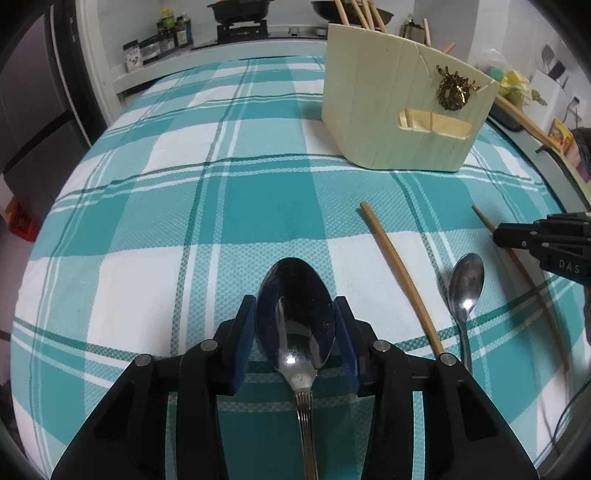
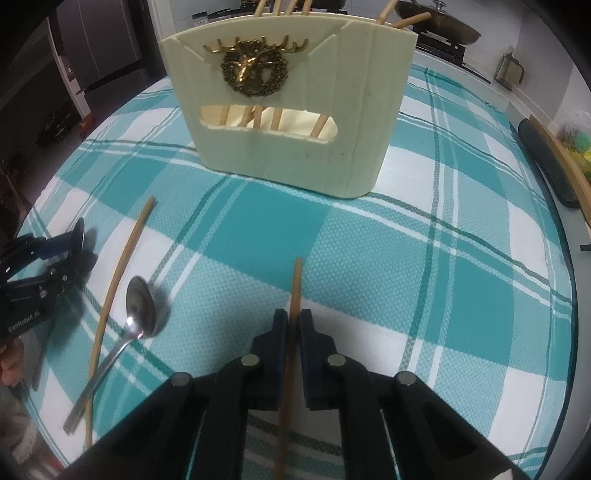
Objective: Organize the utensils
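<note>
My left gripper (image 1: pixel 295 310) is shut on a large steel spoon (image 1: pixel 295 317), its pads against the bowl's sides, above the checked tablecloth. My right gripper (image 2: pixel 292 325) is shut on a wooden chopstick (image 2: pixel 293 291) that points toward the cream utensil holder (image 2: pixel 280 147). The holder carries a brass deer emblem and has several chopsticks standing in it; it also shows in the left wrist view (image 1: pixel 399 107). A small spoon (image 1: pixel 464 291) and a loose chopstick (image 1: pixel 402 277) lie on the cloth between the grippers, also in the right wrist view: spoon (image 2: pixel 140 310), chopstick (image 2: pixel 118 273).
The teal and white checked tablecloth (image 1: pixel 184 192) covers the table. A stove with pans (image 1: pixel 240 14) and bottles (image 1: pixel 173 29) stand on the counter behind. A dark tray with a wooden rim (image 2: pixel 550 162) lies at the table's right edge. The right gripper shows in the left wrist view (image 1: pixel 546 240).
</note>
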A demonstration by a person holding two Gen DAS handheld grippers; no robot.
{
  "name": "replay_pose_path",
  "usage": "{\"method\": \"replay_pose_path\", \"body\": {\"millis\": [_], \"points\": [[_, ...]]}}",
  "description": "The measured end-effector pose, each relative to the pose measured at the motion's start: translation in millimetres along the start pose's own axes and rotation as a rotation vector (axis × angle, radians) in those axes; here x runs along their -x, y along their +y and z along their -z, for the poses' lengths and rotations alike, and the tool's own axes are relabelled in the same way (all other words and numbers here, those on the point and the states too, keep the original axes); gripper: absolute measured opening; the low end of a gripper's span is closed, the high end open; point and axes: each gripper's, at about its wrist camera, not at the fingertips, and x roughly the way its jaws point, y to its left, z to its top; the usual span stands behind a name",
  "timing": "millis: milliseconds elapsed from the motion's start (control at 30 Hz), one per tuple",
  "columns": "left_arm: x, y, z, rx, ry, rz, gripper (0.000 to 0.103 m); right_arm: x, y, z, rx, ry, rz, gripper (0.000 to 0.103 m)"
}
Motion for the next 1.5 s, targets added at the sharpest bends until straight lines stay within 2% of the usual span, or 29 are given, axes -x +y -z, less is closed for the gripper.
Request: {"method": "replay_pose_path", "body": {"millis": [167, 467, 733, 1133, 1500], "points": [[19.6, 5.6, 0.0, 0.02, -0.045, 0.032, 0.042, 12.8, -8.7, 0.7, -0.069, -0.049, -0.035, 0.006], [84.9, 10.5, -8.1, 0.027, -0.189, 0.055, 0.042, 89.5, -10.5, 10.0, -0.131, -0.225, -0.09, 0.006], [113.6, 10.7, -2.4, 0.024, -0.242, 0.055, 0.042, 139.3, -1.8, 32.3, -0.138, -0.335, -0.085, 0.006], [135.2, 9.0, 4.3, 0.009, -0.278, 0.031, 0.042, 167.7, 5.5, 47.9, -0.14, -0.39, -0.072, 0.006], [157.9, 12.0, 9.2, 0.015, -0.32, 0.054, 0.042, 195.6, 14.9, 58.7, -0.135, -0.45, -0.056, 0.006]]}}
